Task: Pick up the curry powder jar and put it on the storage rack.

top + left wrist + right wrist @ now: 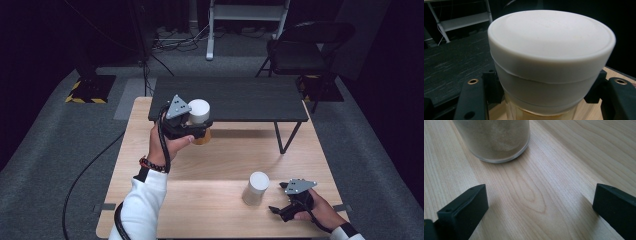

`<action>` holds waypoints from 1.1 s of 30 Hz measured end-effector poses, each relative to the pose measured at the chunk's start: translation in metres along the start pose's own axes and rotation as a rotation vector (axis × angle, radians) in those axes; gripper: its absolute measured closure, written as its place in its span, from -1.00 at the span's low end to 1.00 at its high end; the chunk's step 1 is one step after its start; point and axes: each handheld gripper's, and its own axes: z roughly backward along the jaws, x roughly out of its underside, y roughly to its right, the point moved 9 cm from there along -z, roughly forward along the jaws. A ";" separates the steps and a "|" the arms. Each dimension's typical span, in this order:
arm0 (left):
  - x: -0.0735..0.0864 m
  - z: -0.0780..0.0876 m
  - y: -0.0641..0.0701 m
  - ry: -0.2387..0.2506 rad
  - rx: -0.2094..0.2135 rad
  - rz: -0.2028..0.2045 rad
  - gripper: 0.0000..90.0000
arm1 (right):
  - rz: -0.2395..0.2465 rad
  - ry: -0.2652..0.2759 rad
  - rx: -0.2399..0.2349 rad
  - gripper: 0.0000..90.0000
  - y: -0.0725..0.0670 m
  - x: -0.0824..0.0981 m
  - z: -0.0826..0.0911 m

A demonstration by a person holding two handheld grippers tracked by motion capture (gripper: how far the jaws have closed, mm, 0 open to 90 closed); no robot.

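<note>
Here, pale wooden table (215,170), grey carpet (45,150), dark room

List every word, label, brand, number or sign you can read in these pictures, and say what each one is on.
None: no readable text appears anywhere.
The white lid of the jar held in the left gripper is plain.
The second jar, standing on the wooden table near the right gripper, bears no label on the side that shows.
The yellow and black stripes on the floor are a hazard pattern, not letters.
</note>
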 end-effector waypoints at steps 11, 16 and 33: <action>-0.024 -0.013 -0.003 0.020 0.004 -0.002 -0.23 | 0.000 0.000 0.000 -1.00 0.000 0.000 0.000; -0.039 -0.016 -0.005 0.033 -0.007 -0.012 -0.23 | 0.000 0.000 0.000 -1.00 0.000 0.000 0.000; -0.061 -0.029 -0.017 0.049 -0.063 -0.003 -0.23 | 0.001 0.000 -0.002 -1.00 0.000 0.001 0.001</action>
